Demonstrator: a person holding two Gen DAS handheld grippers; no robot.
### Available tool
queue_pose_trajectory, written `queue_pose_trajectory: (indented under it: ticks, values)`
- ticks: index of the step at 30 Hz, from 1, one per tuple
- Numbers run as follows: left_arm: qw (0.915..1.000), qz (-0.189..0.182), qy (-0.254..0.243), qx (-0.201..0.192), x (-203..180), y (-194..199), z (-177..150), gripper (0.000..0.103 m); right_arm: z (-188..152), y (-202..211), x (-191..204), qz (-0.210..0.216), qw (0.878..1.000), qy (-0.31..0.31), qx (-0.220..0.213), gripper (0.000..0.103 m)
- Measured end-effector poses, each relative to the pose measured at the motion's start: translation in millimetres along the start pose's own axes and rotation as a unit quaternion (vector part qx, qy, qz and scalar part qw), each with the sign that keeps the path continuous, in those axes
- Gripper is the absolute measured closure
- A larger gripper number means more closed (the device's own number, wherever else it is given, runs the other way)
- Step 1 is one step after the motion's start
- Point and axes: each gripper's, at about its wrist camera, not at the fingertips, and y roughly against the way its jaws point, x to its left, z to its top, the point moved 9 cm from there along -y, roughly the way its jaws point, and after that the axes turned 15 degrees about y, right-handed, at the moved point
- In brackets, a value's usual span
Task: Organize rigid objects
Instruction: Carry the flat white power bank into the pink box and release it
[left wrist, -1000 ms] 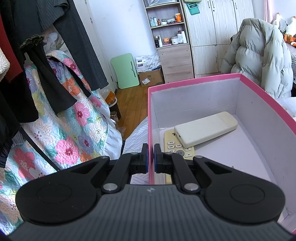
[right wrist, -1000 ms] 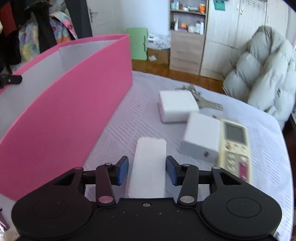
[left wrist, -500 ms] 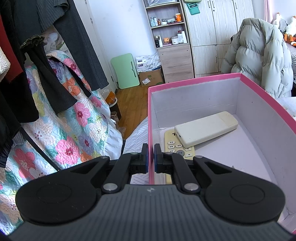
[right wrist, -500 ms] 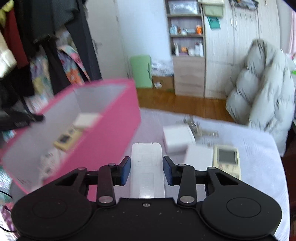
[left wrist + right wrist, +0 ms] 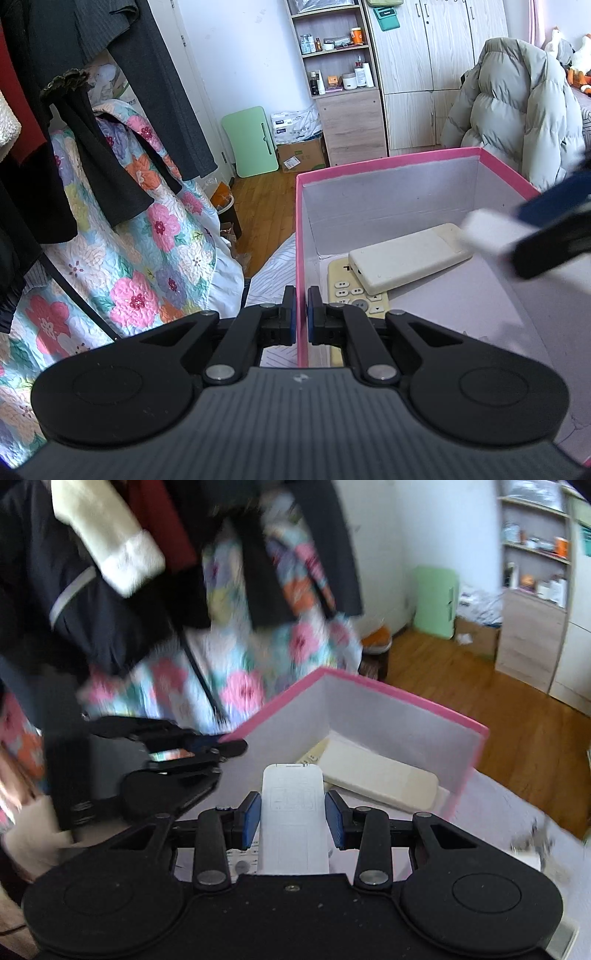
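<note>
Right wrist: right tongs clamp white remote above pink box.

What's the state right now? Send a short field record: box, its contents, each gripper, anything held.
box: pink box, open top, white inside
contents: cream remote lying on top of a yellowish remote
left gripper: shut on the box's near wall
right gripper: shut on a white remote, over the box opening
placement: white remote not yet in the box
</note>
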Motion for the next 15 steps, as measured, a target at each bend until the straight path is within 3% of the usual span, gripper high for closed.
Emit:
queue_pose_trajectory:
  ticks: [2,8,12,15]
  values:
    - [1.0,0.001,-0.001,0.0,1.4,0.1,0.1,0.098,4.5,-24.1,0.2,-0.002,0.998,0.043,0.034,0.06]
    - [1.0,0.0,0.0,0.001,3.1,-0.5,1.5,0.098,4.4,-62.6,4.7,0.005,0.987,0.136,0.082,0.06]
    - [1.0,0.003,-0.001,0.002,1.4,-1.5,2.0,0.098,-2.7,-57.7,-0.2,-0.036,0.985,0.147,0.086,0.055]
    - [1.0,0.004,-0.004,0.002,0.4,-1.1,0.9,0.098,-6.1,-33.2,-11.0,-0.038,0.991,0.11,0.061,0.054]
